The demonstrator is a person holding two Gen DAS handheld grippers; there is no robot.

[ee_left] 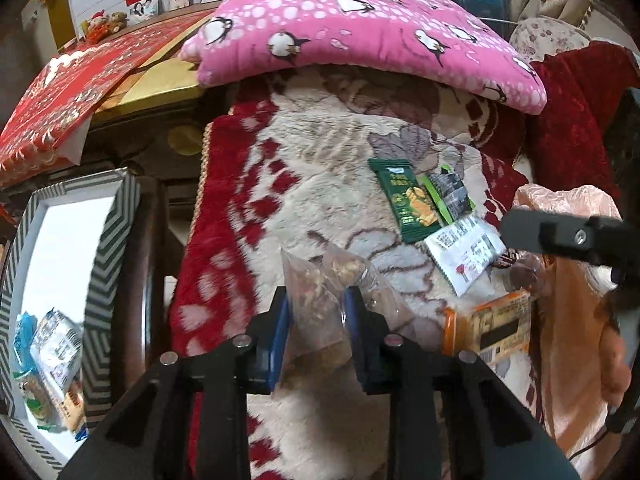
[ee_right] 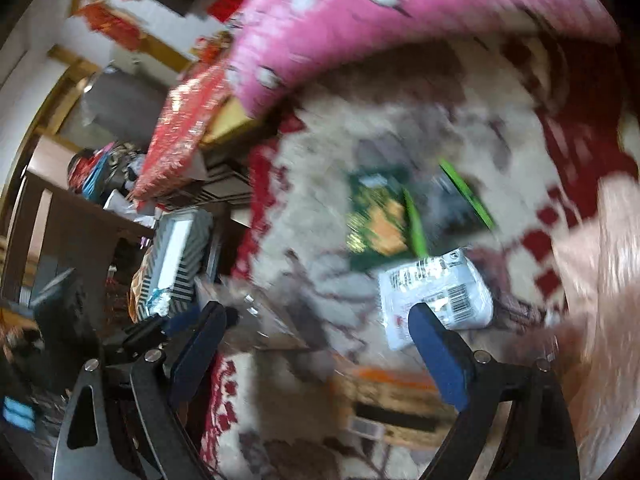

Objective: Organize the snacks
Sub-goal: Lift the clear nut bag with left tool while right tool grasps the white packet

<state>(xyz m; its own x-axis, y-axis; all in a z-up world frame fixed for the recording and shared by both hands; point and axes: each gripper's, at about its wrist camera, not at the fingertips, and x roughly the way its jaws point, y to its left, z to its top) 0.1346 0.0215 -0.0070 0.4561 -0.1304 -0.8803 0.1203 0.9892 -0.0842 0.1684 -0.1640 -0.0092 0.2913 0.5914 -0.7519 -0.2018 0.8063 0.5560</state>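
Note:
My left gripper (ee_left: 316, 300) is shut on a clear bag of nuts (ee_left: 312, 300) and holds it above the red and cream blanket (ee_left: 304, 184). On the blanket to the right lie a dark green snack packet (ee_left: 404, 204), a grey and green packet (ee_left: 450, 196), a white packet (ee_left: 466, 250) and an orange box (ee_left: 492, 328). The striped box (ee_left: 104, 216) at the left holds several snacks (ee_left: 52, 364). My right gripper (ee_right: 316, 336) is open and empty over the blanket, its right finger (ee_right: 436, 352) near the white packet (ee_right: 436, 292). That view is blurred.
A pink penguin pillow (ee_left: 360, 20) lies at the far end of the blanket. A peach plastic bag (ee_left: 576, 312) sits at the right. A red gift box (ee_left: 68, 92) rests on dark wooden furniture at the left. The right gripper's arm (ee_left: 560, 236) shows at the right.

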